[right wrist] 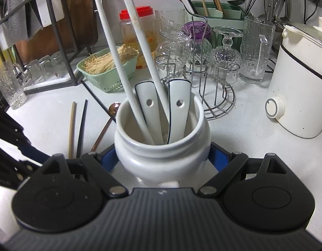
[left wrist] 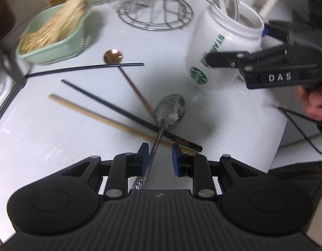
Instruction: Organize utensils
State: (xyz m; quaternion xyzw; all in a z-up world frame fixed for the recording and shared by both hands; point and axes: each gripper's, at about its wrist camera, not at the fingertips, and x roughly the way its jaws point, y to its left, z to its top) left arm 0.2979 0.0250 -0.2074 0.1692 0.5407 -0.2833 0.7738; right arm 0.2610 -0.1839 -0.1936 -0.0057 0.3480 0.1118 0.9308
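A silver spoon [left wrist: 171,108] lies on the white counter across a black chopstick [left wrist: 110,102] and a wooden chopstick [left wrist: 94,115]. Its handle runs between the blue pads of my left gripper [left wrist: 159,158], leaning on the left pad with a gap to the right one; the jaws are open. A copper spoon [left wrist: 112,56] and a second black chopstick [left wrist: 83,68] lie farther back. My right gripper [right wrist: 163,156] is shut on a white Starbucks jar [right wrist: 152,163], its blue pads pressing both sides. The jar holds two long white sticks [right wrist: 119,62] and two white ceramic spoons [right wrist: 147,102].
A green basket [left wrist: 77,41] of thin straw-coloured sticks stands at the back left. A wire rack [right wrist: 219,96] with upturned glasses stands behind the jar, and a white appliance [right wrist: 296,83] to the right. A person's hand [left wrist: 313,102] holds the right gripper near the counter's right edge [left wrist: 282,136].
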